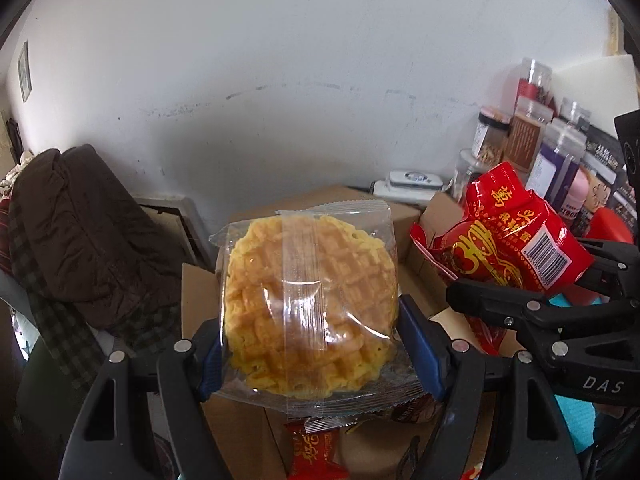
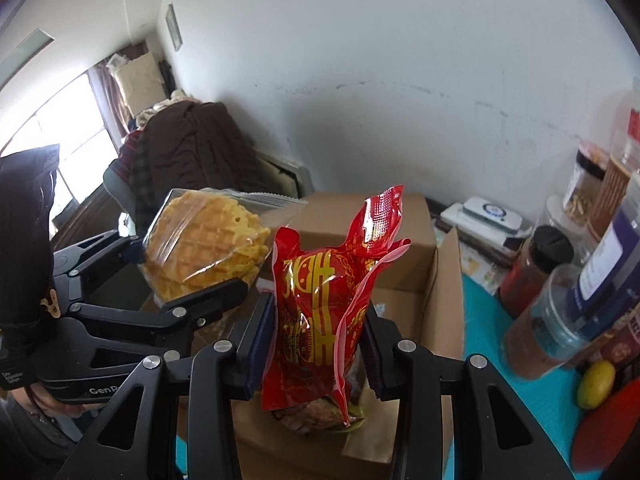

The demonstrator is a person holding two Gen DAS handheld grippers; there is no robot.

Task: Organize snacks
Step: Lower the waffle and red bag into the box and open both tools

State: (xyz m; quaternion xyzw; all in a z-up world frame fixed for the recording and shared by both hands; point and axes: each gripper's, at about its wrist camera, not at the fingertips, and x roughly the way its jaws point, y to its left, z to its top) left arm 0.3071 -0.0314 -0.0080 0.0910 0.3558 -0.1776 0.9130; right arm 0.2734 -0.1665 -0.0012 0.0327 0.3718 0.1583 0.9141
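a lived-in home room: clothes heaped on a chair (image 2: 188, 152) left of the grippers, food jars (image 1: 528, 136) right, scuffed white wall (image 1: 320, 60) ahead.

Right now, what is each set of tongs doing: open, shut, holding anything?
Left tongs: shut on the wrapped waffle cake, held up over the cardboard box.
Right tongs: shut on the red snack pouch, also lifted.

You have open air above the cardboard box (image 2: 404, 248); jars (image 2: 560, 320) crowd the desk's (image 2: 480, 308) right edge beside it.
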